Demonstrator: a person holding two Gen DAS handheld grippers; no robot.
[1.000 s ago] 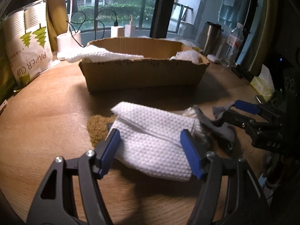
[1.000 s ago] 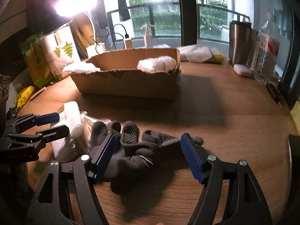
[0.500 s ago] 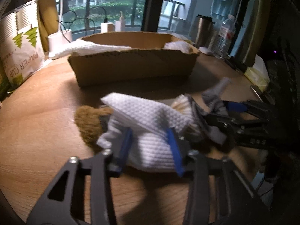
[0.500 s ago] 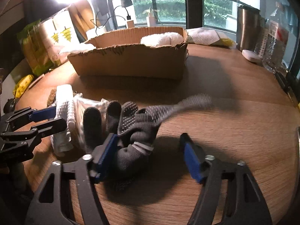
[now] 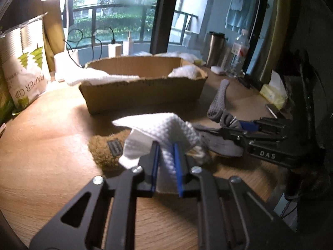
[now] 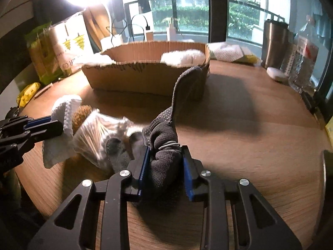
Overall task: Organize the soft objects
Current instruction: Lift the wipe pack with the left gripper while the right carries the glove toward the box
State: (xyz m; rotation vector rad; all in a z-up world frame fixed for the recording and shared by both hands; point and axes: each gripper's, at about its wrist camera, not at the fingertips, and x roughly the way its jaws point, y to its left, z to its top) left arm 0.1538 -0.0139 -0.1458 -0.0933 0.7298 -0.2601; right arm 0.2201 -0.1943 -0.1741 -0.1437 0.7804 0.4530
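White waffle-weave cloth (image 5: pixel 166 131) pinched in left gripper (image 5: pixel 166 162), lifted off round wooden table (image 5: pixel 41 145) near front edge. Dark grey knitted glove (image 6: pixel 166 162) clamped by right gripper (image 6: pixel 166 170) alongside (both presumably bound for open cardboard box (image 6: pixel 145 77) mid-table).

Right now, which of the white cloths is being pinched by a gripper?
The white waffle cloth on the table, squeezed in the left gripper. The other two white cloths lie in the cardboard box, untouched.
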